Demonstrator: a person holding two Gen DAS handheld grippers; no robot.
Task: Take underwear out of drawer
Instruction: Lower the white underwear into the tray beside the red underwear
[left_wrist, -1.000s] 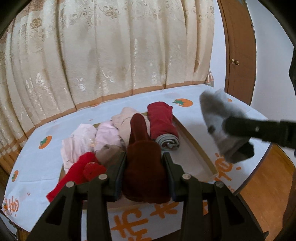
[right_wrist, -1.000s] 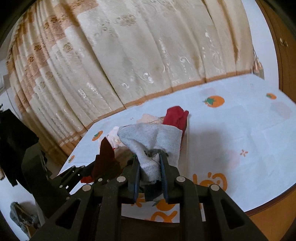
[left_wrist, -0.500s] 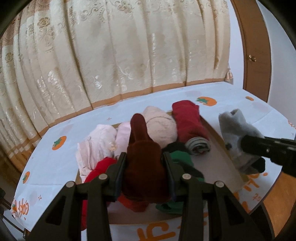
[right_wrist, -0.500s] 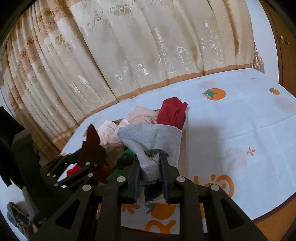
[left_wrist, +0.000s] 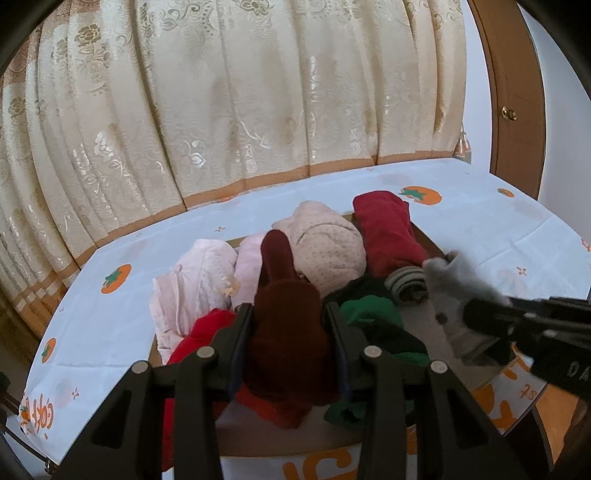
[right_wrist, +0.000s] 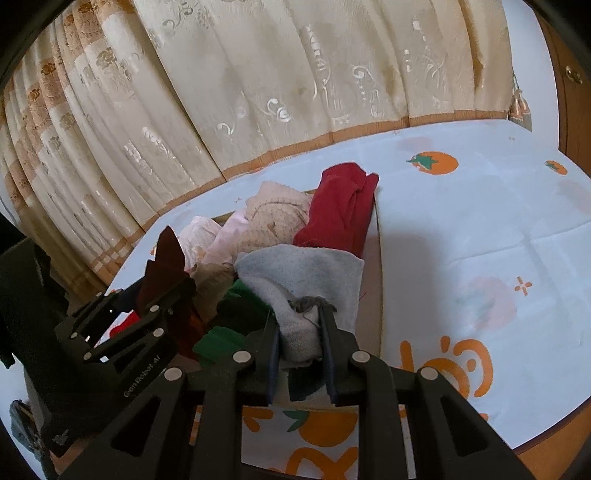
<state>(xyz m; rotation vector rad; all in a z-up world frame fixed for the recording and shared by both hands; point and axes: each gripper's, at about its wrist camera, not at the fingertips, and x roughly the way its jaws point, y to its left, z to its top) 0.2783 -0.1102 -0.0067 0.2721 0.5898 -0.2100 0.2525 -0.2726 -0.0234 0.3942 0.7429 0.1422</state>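
Note:
My left gripper (left_wrist: 289, 314) is shut on a dark maroon underwear (left_wrist: 286, 325) and holds it above the near left part of the drawer (left_wrist: 432, 242). My right gripper (right_wrist: 298, 314) is shut on a grey underwear (right_wrist: 306, 273) above the drawer's near right side; it also shows in the left wrist view (left_wrist: 456, 291). The shallow wooden drawer (right_wrist: 373, 258) lies on the table and holds rolled garments: red (left_wrist: 388, 232), beige dotted (left_wrist: 327, 247), pale pink (left_wrist: 195, 284), bright red (left_wrist: 201, 336) and green (left_wrist: 373, 314).
The table wears a white cloth with orange fruit prints (right_wrist: 480, 236). A cream patterned curtain (left_wrist: 240, 99) hangs right behind it. A wooden door frame (left_wrist: 517, 92) stands at the far right. The table's rounded near edge (right_wrist: 546, 439) drops to a wooden floor.
Both grippers have come lower and closer over the drawer, each still holding its garment. A green garment has come into view below them.

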